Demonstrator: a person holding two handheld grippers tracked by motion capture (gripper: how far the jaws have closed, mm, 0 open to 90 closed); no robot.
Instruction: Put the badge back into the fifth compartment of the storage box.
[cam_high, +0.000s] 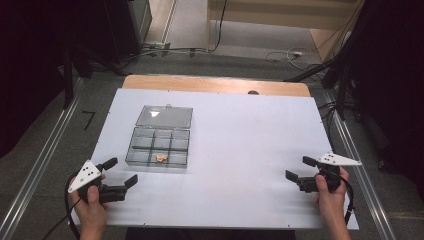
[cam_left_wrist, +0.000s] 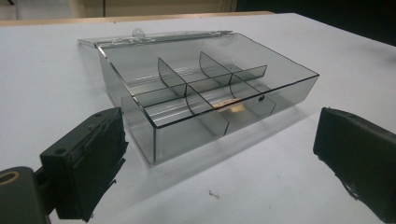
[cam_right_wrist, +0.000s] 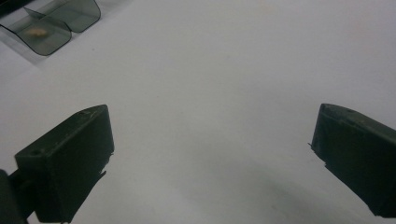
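The clear compartment box (cam_high: 159, 146) is lying flat with its lid (cam_high: 165, 117) folded open away from the person, long axis running crosswise, just ahead of the left gripper (cam_high: 122, 171), whose fingers (cam_left_wrist: 88, 158) are spreading wide and holding nothing. A small tan piece (cam_high: 161, 158) is sitting in the near middle compartment. The right gripper (cam_high: 300, 168), fingers also spread and empty, is hovering well apart over bare white counter (cam_high: 250, 150).

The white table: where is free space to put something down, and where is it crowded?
The white table is bare from the clear compartment box across to the right gripper, and along the far edge behind the box's open lid. It is tighter at front left, where the left gripper sits close to the box.
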